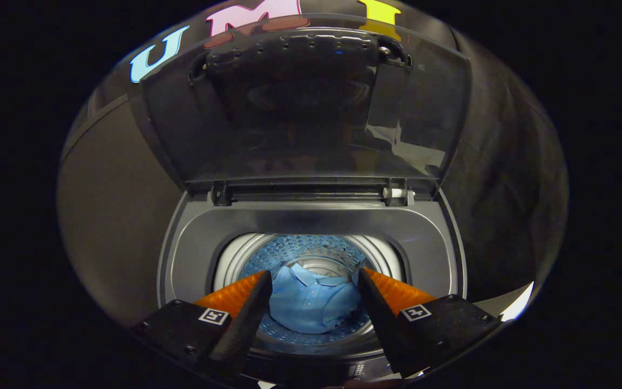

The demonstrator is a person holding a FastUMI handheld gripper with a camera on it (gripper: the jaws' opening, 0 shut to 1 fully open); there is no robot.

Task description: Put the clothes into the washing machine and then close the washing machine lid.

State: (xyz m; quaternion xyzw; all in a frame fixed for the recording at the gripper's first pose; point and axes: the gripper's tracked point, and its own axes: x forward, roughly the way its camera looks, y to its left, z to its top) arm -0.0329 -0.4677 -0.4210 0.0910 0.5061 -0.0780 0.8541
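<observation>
A light blue shirt (311, 302) lies crumpled at the bottom of the washing machine drum (268, 254). My gripper (313, 278) hangs above the drum's mouth, open, with its orange-and-black fingers (235, 297) spread wide to either side of the shirt and nothing between them. The shirt sits well below the fingertips, apart from them. The machine's dark glass lid (300, 108) stands upright behind the opening, hinged at the back of the grey top panel (311, 216).
The lid's handle (295, 43) is at its raised upper edge. The grey rim (181, 259) rings the drum opening. Black cloth walls stand close on the left and right of the machine.
</observation>
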